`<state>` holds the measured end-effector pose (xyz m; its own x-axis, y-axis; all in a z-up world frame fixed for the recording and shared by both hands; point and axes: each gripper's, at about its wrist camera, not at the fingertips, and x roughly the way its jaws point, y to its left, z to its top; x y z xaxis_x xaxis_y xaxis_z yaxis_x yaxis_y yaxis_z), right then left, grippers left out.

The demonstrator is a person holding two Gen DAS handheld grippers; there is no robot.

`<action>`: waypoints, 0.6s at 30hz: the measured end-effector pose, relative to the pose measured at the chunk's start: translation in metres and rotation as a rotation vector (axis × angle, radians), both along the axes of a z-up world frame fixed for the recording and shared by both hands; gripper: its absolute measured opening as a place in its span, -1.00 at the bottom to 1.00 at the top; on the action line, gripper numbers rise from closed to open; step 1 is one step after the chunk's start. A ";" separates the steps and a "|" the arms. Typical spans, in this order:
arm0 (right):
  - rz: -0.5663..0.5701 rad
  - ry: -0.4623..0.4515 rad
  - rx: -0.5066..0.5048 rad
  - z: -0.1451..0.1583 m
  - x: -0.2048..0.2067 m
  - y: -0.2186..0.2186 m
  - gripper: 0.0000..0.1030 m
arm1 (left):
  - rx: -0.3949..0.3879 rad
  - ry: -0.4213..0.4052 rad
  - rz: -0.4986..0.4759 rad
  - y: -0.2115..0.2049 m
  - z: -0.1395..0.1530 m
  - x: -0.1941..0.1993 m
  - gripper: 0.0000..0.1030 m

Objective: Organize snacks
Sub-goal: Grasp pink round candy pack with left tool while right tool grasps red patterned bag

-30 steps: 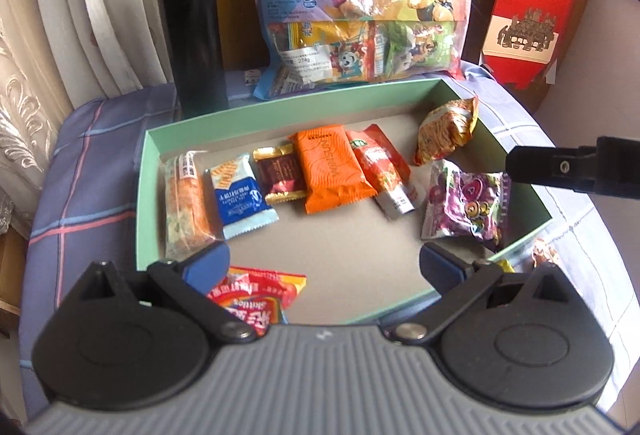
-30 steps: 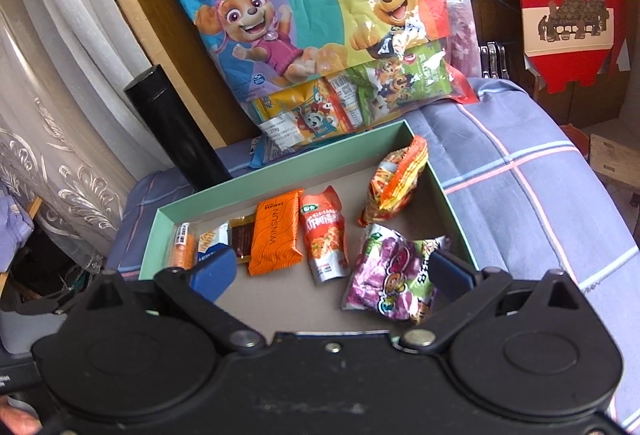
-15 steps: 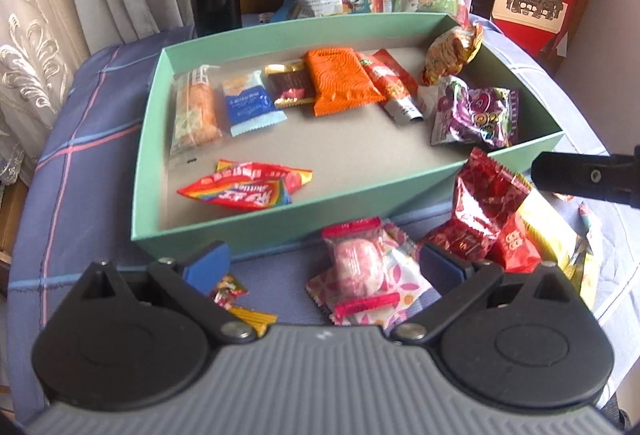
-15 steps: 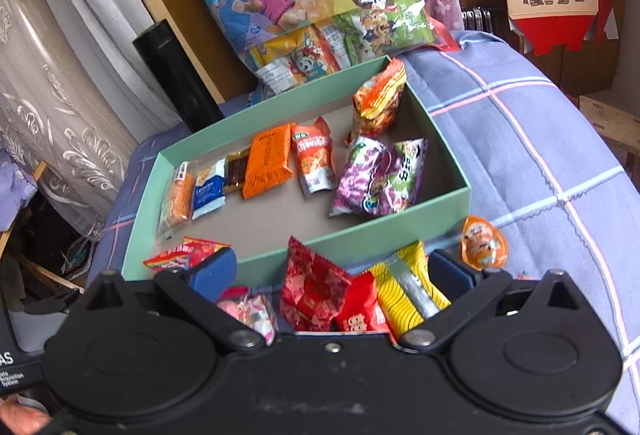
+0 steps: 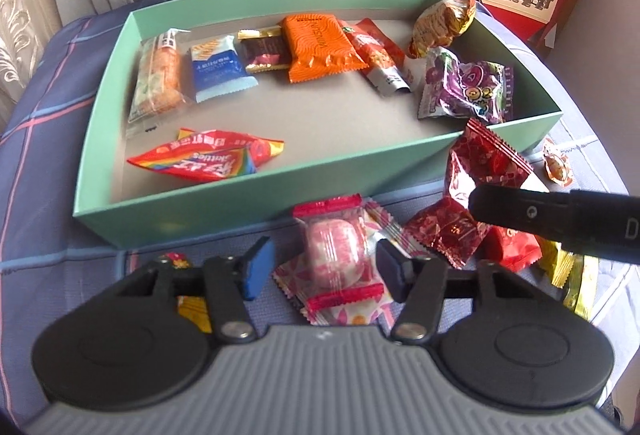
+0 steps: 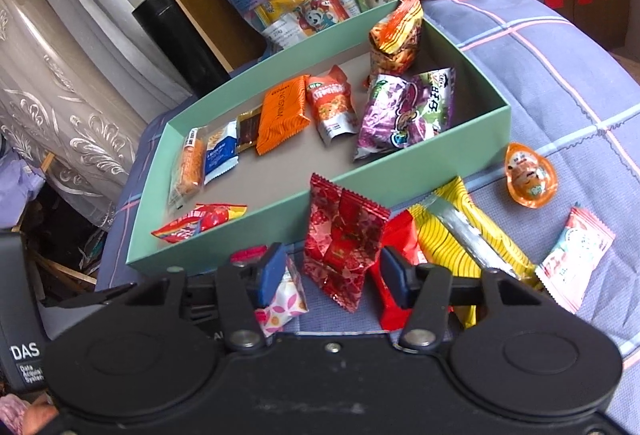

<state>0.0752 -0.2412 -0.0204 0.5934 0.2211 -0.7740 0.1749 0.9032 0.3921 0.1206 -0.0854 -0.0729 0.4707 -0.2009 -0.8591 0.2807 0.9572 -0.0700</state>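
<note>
The left hand-held gripper (image 5: 325,269), jaws closing but not yet touching, straddles the pink-wrapped sweet (image 5: 338,255) before the green box (image 5: 256,195). The right hand-held gripper (image 6: 332,275) is closing likewise around the red foil packet (image 6: 342,239).

You are looking at daylight falling through pale embroidered curtains (image 6: 76,123) left of the tool, while a blue plaid cloth (image 6: 552,75) is covering the surface ahead.

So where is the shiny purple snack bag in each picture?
Left wrist view: the purple snack bag lies at the right, inside the green box.
Right wrist view: purple snack bag above centre, inside the green box.
Shared landmark: orange packet.
</note>
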 end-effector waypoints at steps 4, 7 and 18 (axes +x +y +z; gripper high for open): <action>0.016 0.012 -0.006 -0.006 0.011 0.006 0.04 | -0.025 0.011 -0.012 0.007 -0.002 0.002 -0.32; 0.011 0.024 -0.011 -0.011 0.020 0.008 0.04 | -0.035 0.020 -0.010 0.015 -0.004 0.003 -0.32; 0.039 0.061 -0.029 -0.037 0.042 0.024 -0.27 | -0.076 0.050 0.031 0.039 -0.007 0.006 -0.15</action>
